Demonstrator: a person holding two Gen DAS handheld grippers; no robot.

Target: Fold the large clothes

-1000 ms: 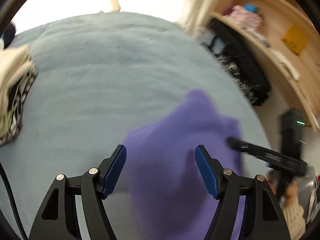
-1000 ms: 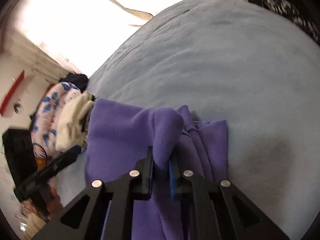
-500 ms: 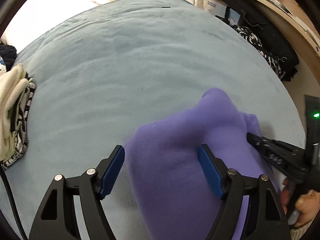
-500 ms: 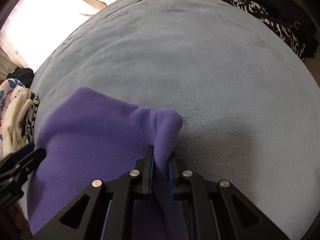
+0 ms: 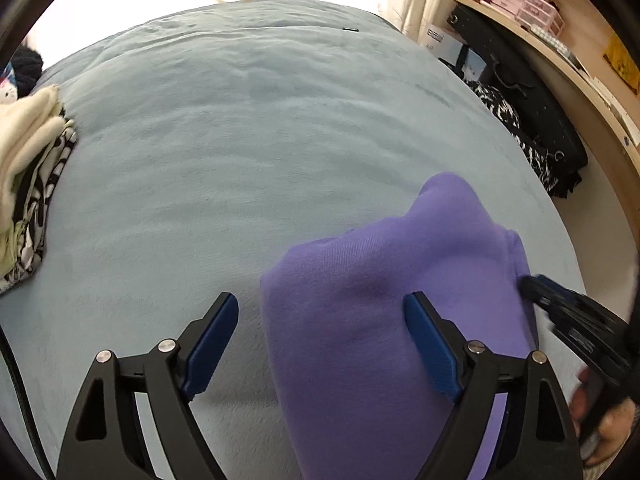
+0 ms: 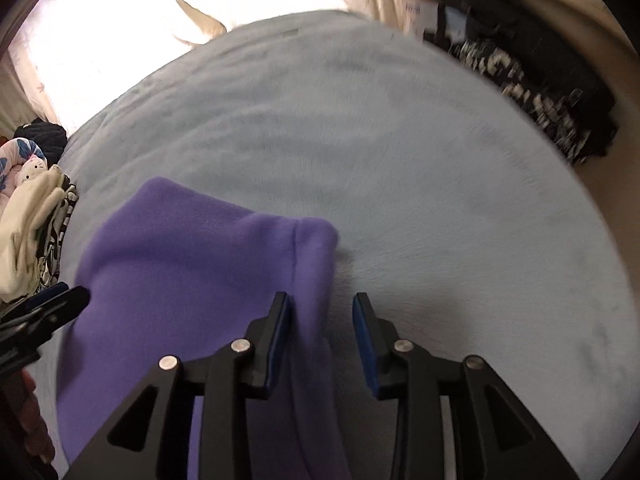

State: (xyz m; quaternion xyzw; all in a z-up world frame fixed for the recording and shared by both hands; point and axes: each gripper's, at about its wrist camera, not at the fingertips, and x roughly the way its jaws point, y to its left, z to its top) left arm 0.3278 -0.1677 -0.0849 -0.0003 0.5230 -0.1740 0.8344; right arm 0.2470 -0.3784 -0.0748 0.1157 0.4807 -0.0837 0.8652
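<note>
Purple fleece garment (image 5: 380, 320): folded into a thick bundle, lying on the near right part of the bed in the left wrist view; in the right wrist view it sits near and left of centre (image 6: 192, 280), with one stitched edge running toward the camera.

Left gripper (image 5: 320, 340): jaws wide and opening. The left edge of the garment lies between the blue pads; neither pad presses on it. The left finger stands over bare bedcover, the right finger over the fleece.

Right gripper (image 6: 320, 332): jaws parted and opening. The garment's stitched right edge passes between them, close against the left pad; the right pad stands clear over bedcover. No grip is visible.

Pale blue bedcover (image 5: 260, 140): plush, lightly rippled, filling most of both views.

Stack of folded clothes (image 5: 24, 184): cream on top, black-and-white print beneath, at the far left edge of the bed.

Dark clothes with a black-and-white pattern (image 5: 528, 132): heaped off the bed's right side, below a curved wooden shelf (image 5: 560, 52) holding small pink boxes.

Curtains (image 6: 200, 12): pale, at the far end against bright light.

Right wrist view is somewhat blurred.
</note>
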